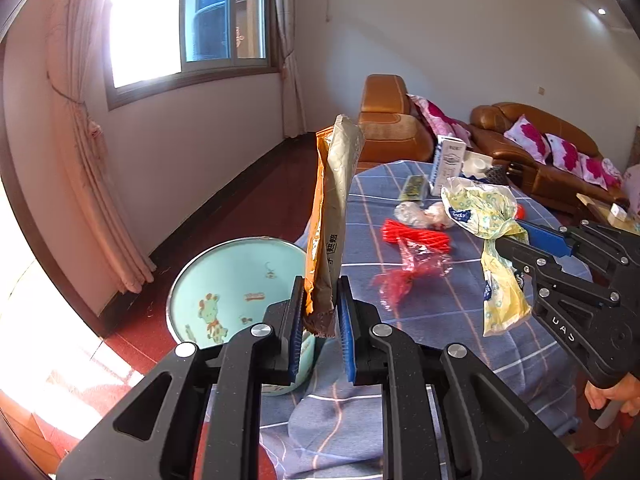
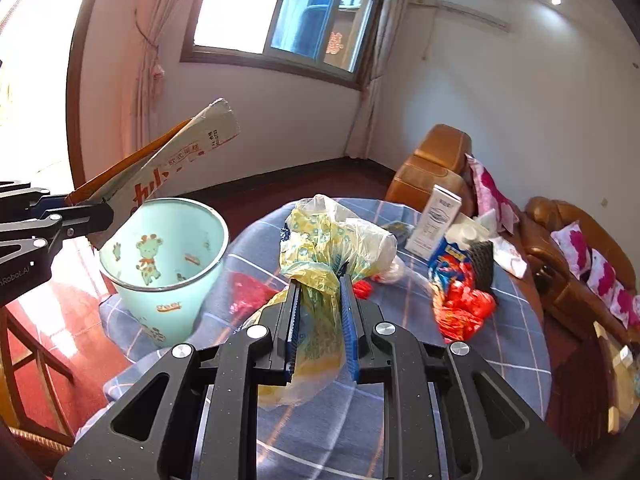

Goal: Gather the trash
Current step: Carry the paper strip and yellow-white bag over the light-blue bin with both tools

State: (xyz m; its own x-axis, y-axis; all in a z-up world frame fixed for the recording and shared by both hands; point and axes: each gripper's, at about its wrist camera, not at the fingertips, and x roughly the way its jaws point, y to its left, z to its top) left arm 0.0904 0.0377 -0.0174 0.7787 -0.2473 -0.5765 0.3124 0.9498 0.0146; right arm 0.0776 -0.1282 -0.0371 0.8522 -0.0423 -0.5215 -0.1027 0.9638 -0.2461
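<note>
Left gripper (image 1: 320,312): fingers clamped on a tall wrapper (image 1: 332,216) — angled downward.
Right gripper (image 2: 320,312): fingers pinching a crumpled yellow bag (image 2: 324,256) — a hand (image 1: 612,396) grips its handle.

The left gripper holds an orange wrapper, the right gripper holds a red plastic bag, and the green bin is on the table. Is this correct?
One thing is wrong: the right gripper holds a yellow plastic bag, not red, as the right wrist view shows. The left gripper does hold the orange wrapper; the green bin is on the table.
</note>
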